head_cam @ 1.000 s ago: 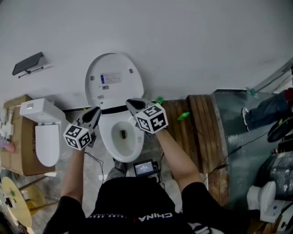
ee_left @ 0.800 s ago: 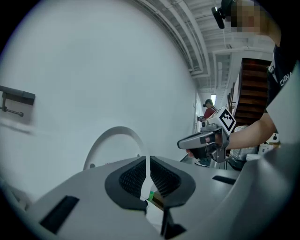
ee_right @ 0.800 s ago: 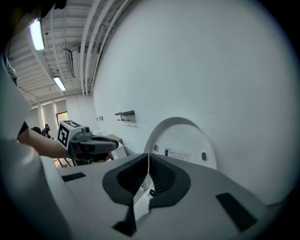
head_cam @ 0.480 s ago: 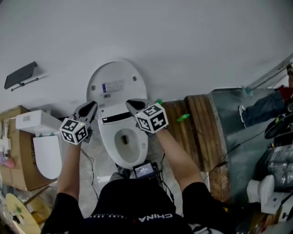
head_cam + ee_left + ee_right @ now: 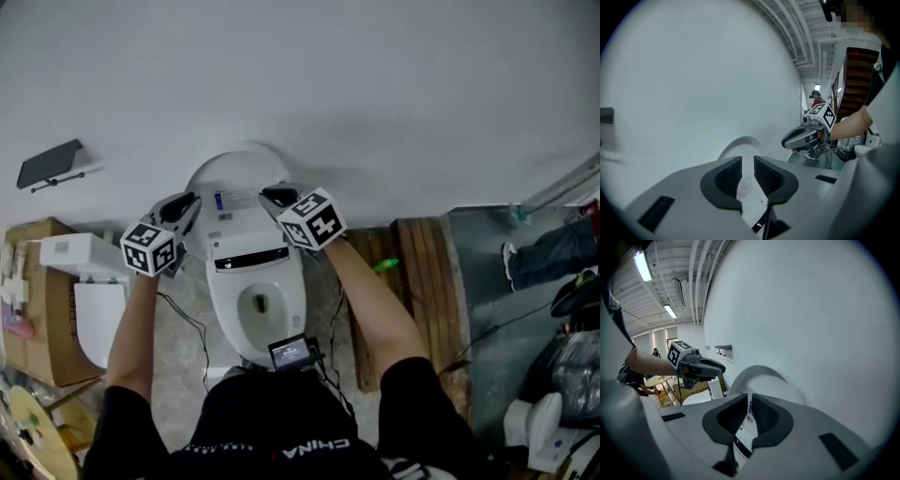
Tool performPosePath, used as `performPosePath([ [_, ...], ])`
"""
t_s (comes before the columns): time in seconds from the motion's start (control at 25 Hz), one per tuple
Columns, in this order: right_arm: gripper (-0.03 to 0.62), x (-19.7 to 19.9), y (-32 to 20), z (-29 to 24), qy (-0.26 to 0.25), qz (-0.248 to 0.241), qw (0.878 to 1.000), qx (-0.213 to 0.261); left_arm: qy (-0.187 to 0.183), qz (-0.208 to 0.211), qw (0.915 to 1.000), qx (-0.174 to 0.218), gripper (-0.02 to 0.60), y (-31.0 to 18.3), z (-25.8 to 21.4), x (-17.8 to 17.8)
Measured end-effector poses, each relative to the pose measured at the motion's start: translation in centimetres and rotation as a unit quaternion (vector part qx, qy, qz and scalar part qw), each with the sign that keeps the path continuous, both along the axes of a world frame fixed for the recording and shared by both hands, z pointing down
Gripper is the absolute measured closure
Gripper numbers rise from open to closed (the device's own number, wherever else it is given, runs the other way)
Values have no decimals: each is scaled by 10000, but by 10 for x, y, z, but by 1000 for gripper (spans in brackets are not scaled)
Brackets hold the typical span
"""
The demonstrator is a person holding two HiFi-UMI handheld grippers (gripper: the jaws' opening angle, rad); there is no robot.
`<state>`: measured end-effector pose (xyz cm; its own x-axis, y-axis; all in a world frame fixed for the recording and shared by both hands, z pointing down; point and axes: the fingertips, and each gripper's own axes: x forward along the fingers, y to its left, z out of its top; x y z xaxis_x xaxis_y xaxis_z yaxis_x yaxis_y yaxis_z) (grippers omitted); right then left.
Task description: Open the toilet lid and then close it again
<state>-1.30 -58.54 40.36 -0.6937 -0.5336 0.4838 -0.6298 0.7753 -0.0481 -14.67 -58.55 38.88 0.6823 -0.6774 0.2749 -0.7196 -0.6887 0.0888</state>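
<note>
The white toilet's lid (image 5: 236, 184) stands raised against the wall, with the open bowl (image 5: 260, 302) below it. My left gripper (image 5: 187, 203) hovers at the lid's left edge; its jaws are opening, a narrow gap shows and nothing is between them. My right gripper (image 5: 275, 197) is at the lid's right edge, shut and empty. In the left gripper view the lid (image 5: 744, 142) and its label show past the left gripper (image 5: 748, 174), with the right gripper (image 5: 800, 136) beyond. In the right gripper view the lid (image 5: 765, 376) rises ahead of the right gripper (image 5: 750, 415).
A second white toilet (image 5: 86, 286) lies on a cardboard box (image 5: 26, 309) at the left. A dark bracket (image 5: 47, 162) hangs on the wall. Wooden planks (image 5: 417, 272) lie at the right, with a green item (image 5: 386, 265). A small screen device (image 5: 291, 352) sits at the bowl's front.
Both grippers have moved up from beside the bowl to the raised lid's two edges. The lid has stayed upright against the wall.
</note>
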Motion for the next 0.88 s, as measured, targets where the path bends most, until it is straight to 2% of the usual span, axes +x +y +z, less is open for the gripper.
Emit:
performPosePath([
  [0.12,573,-6,-30,-9,87,-367,9993,64,-248,112,9996,-21,481,-28,-5,6],
  [0.24,462,-18,-54,-14,168,-780,9968,7,-488,183,9986,-17,431,-56,-8,8],
  [0.36,410,-25,-78,-19,390,-1059,9935,177,-696,343,9969,-115,364,-81,-11,10],
  [0.48,342,-26,-101,-13,735,-1295,9887,199,-949,544,9934,-342,330,-102,-1,12],
  [0.68,335,-23,-128,11,1122,-1555,9811,-251,-1010,971,9862,-878,314,-117,22,17],
  [0.88,336,-22,-135,21,1216,-1793,9740,-657,-1106,1267,9800,-1066,314,-119,34,19],
])
